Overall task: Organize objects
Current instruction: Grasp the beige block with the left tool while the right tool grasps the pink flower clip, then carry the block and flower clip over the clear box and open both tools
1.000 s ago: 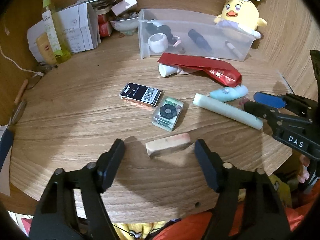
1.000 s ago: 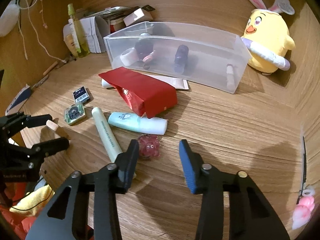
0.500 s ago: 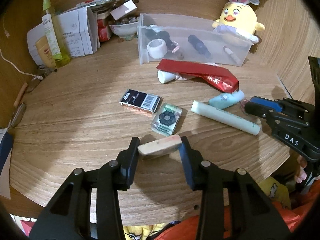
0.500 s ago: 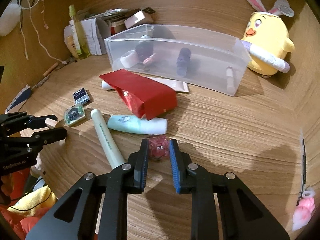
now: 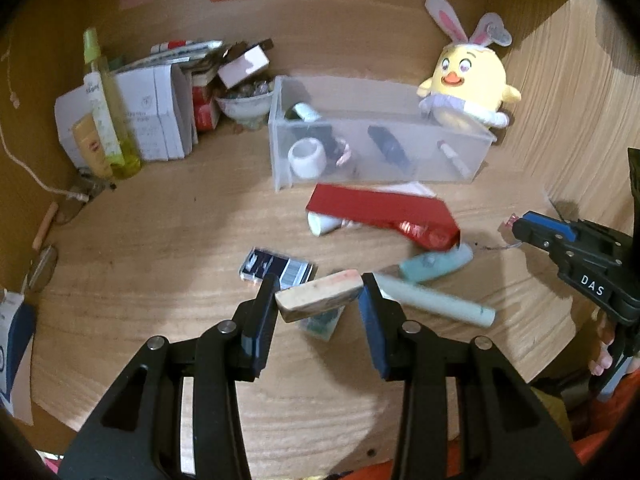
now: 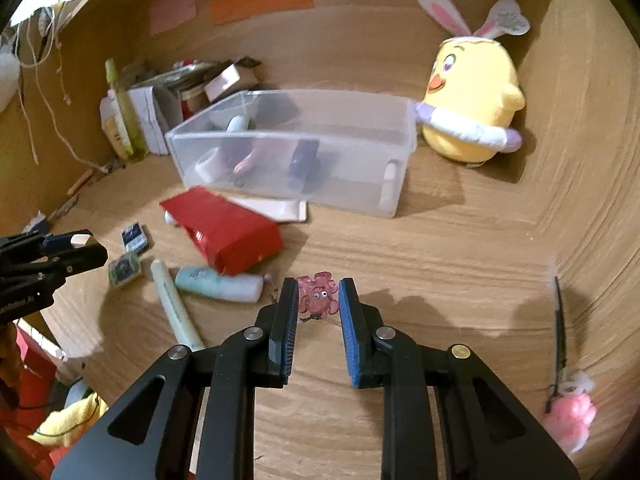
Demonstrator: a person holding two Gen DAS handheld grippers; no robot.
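Observation:
My left gripper (image 5: 319, 294) is shut on a beige eraser block (image 5: 318, 295) and holds it above the table. My right gripper (image 6: 319, 298) is shut on a small pink translucent charm (image 6: 317, 293), lifted off the wood. A clear plastic bin (image 5: 380, 148) with a white tape roll (image 5: 307, 157) and dark items stands at the back; it also shows in the right wrist view (image 6: 296, 152). On the table lie a red packet (image 6: 224, 230), a pale green tube (image 6: 218, 283), a long pale green stick (image 6: 174, 304), a black barcode box (image 5: 276, 270) and a small clear case (image 6: 125, 269).
A yellow plush chick (image 6: 470, 108) sits right of the bin. Papers, a green spray bottle (image 5: 106, 104) and a bowl (image 5: 244, 106) crowd the back left corner. A pink toy with a black stick (image 6: 568, 412) lies at the right. The table's front edge is close below.
Both grippers closed, the left on the eraser and the right on the pink charm, and both have lifted their objects off the table toward the bin.

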